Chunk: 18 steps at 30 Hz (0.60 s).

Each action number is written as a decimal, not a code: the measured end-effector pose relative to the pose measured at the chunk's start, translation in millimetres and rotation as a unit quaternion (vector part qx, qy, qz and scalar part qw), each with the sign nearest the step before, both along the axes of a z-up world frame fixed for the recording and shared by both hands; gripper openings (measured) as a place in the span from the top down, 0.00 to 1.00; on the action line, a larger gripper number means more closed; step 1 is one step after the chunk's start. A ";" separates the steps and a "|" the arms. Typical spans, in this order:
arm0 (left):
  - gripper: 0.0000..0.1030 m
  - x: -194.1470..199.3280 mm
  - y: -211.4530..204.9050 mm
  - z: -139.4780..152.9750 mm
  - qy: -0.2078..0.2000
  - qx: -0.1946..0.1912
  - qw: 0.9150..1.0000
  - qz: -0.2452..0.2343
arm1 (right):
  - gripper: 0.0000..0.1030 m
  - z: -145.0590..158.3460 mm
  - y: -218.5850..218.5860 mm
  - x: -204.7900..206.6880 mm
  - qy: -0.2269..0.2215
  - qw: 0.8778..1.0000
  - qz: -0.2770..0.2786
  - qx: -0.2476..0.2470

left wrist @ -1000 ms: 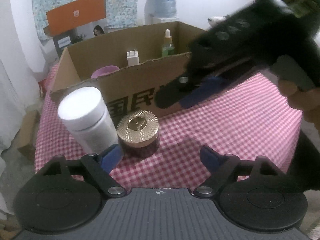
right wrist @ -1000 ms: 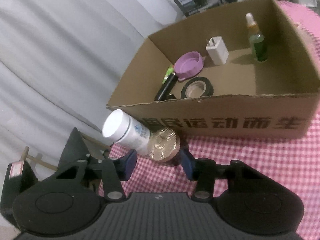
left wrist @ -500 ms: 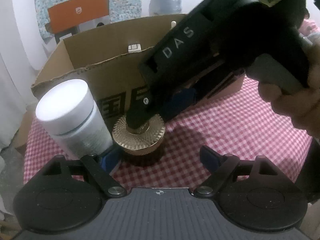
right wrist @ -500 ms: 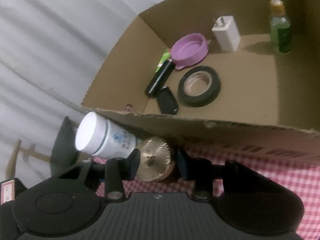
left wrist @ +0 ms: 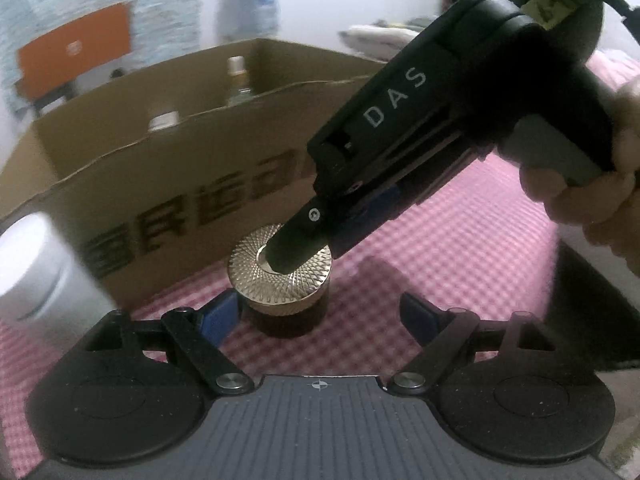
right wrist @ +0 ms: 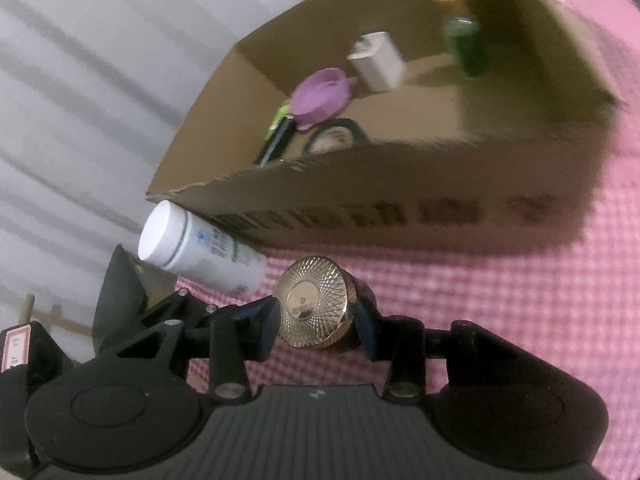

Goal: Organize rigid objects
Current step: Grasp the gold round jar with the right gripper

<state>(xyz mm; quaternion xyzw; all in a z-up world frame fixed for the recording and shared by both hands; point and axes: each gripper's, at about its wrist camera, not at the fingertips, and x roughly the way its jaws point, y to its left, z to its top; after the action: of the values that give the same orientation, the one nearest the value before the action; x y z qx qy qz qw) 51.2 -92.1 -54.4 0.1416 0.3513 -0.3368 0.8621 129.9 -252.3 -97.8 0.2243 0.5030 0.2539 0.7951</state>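
Already a good part of the sorting looks done, judging from what lies in the cardboard box (right wrist: 400, 184), which stands at the far side of the pink checked tablecloth (right wrist: 500, 320). Inside it I can count a green dropper bottle (right wrist: 468, 46) at the far right, a white charger (right wrist: 378, 60) beside it, a purple lid (right wrist: 320, 96), a roll of black tape (right wrist: 334, 136) half hidden behind the near wall, and a dark pen-like thing (right wrist: 276, 140) at the left; the view is blurred, so there may be more. Two things are still outside the box, both on the cloth just before its near wall. The bigger one, a white bottle (right wrist: 196, 248), stands at the left and nobody touches it. The smaller one, a dark jar with a gold lid (right wrist: 314, 300), is now in hand: the right gripper (right wrist: 316, 326) has its two blue pads pressed on the sides of the jar, so it is clamped on it, though the jar seems not yet lifted from the cloth. The left gripper (left wrist: 320, 314) waits close on the near side with its fingers wide apart and holding nothing. What is left, I think, is to carry the jar over the wall into the box, and then the white bottle.
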 end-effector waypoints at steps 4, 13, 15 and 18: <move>0.20 -8.7 -5.7 2.2 -0.026 0.021 0.999 -0.004 | 0.58 -1.5 -19.7 -13.6 0.003 0.999 -0.032 0.010; 0.25 9.8 -15.6 0.6 -0.024 0.055 0.998 0.031 | 0.58 -3.3 -25.2 -12.2 -0.010 0.998 -0.048 0.026; 0.28 13.8 -17.1 1.2 -0.020 0.053 0.998 0.032 | 0.58 -5.5 -21.9 -10.8 -0.009 0.999 -0.043 0.027; 0.36 20.5 -21.4 1.0 -0.014 0.052 0.998 0.033 | 0.58 -9.4 -17.7 -9.4 -0.009 0.999 -0.040 0.022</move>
<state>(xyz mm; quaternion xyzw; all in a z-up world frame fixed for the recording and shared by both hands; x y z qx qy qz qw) 71.7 -113.6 -53.4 0.1797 0.3605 -0.2872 0.8690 120.5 -270.0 -107.3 0.2598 0.4808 0.2346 0.8039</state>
